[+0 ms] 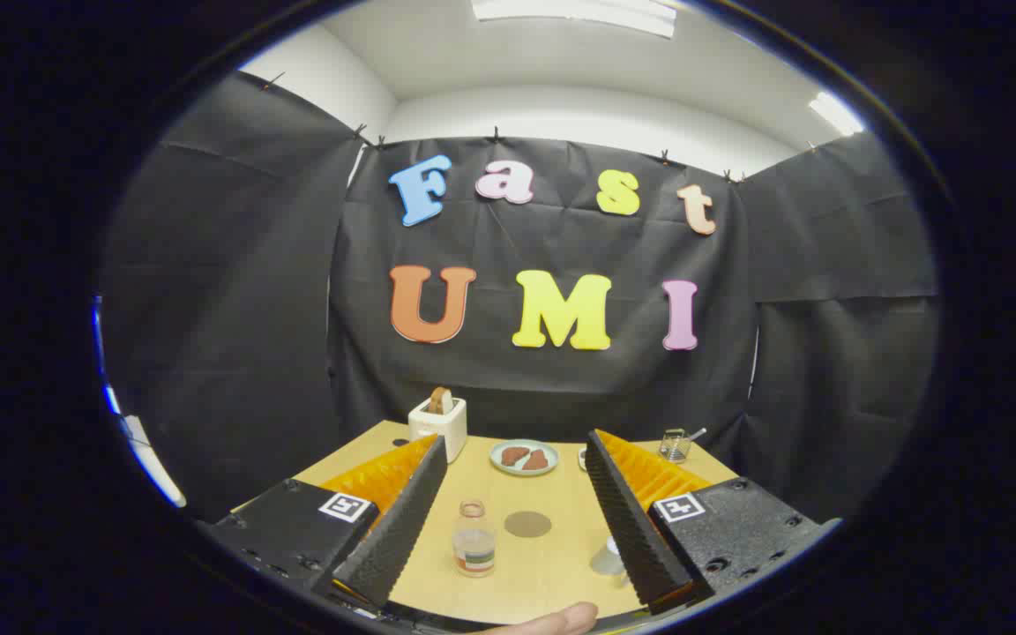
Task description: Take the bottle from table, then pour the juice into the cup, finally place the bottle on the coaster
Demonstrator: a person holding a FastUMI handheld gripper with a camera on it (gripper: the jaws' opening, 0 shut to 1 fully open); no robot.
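A small clear bottle (pixel 474 540) with a little juice at its base and a banded label stands upright on the wooden table (pixel 552 573), between my fingers and nearer the left one. A round brown coaster (pixel 527 524) lies flat just beyond it to the right. A clear cup (pixel 609 558) stands by the inner face of the right finger, partly hidden behind it. My gripper (pixel 517 467) is open wide above the table, with nothing between its fingers touching them.
At the back of the table stand a white toaster (pixel 438 423) holding a slice of bread, a pale plate (pixel 524 457) with brown pieces, and a small wire holder (pixel 675 444). A fingertip (pixel 552 620) shows at the near edge. Black cloth walls enclose the table.
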